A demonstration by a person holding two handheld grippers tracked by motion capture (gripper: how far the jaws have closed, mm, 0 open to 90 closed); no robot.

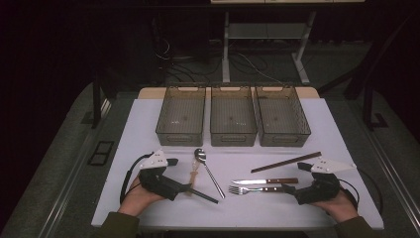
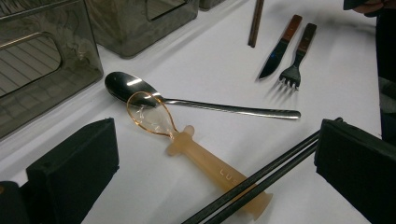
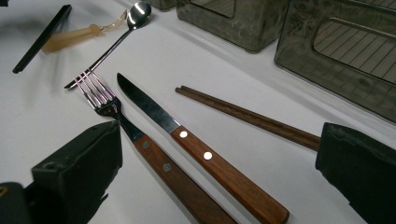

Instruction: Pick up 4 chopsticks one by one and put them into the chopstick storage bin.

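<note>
resting low on the white table [image 1: 148, 124], the left gripper [image 2: 217, 154] has its jaws spread wide with nothing clamped; the translucent amber plastic spoon [image 2: 205, 158] lies between them, crossed near its handle end by the pair of black chopsticks [image 2: 261, 179]. a shiny steel spoon [image 2: 187, 100] lies just behind. the right gripper [image 3: 219, 158] is likewise wide and empty, over the wooden-handled knife [image 3: 205, 156] and wooden-handled fork [image 3: 154, 158], with brown wooden chopsticks [image 3: 252, 116] beside. three smoky clear plastic bins [image 1: 233, 124] stand in a row at the back.
</note>
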